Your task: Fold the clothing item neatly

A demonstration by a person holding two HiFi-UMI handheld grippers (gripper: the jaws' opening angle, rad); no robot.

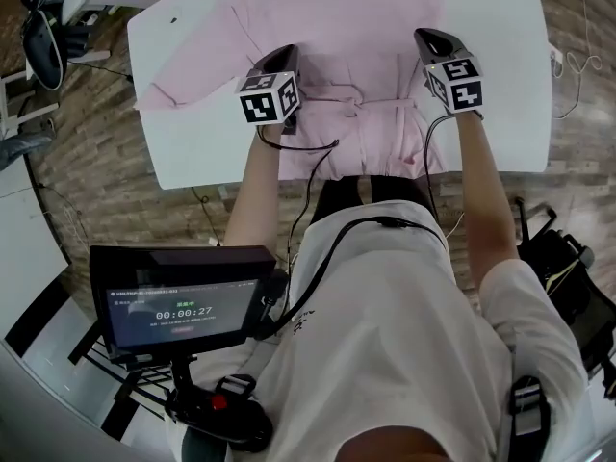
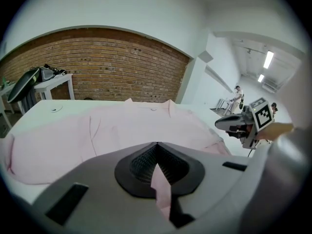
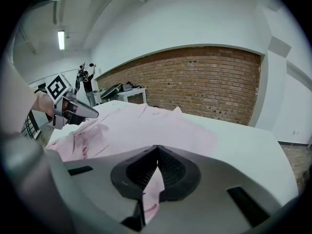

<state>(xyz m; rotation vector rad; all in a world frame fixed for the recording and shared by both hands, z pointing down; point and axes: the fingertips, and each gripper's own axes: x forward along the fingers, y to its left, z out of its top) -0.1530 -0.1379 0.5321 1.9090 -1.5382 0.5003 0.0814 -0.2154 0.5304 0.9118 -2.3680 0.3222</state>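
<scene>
Pink shirt (image 1: 337, 27) lies spread on white table (image 1: 183, 152); only the gripper views show left gripper (image 2: 157, 150) and right gripper (image 3: 157, 152) each clamped on the shirt's near-edge cloth.

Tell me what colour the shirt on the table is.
The shirt is plain pale pink; the head view shows it best.

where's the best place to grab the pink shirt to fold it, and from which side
By its near end, one side each, coming from the near table edge: the shirt lies spread out with the collar at the far side. The left gripper and right gripper pinch it there.
</scene>
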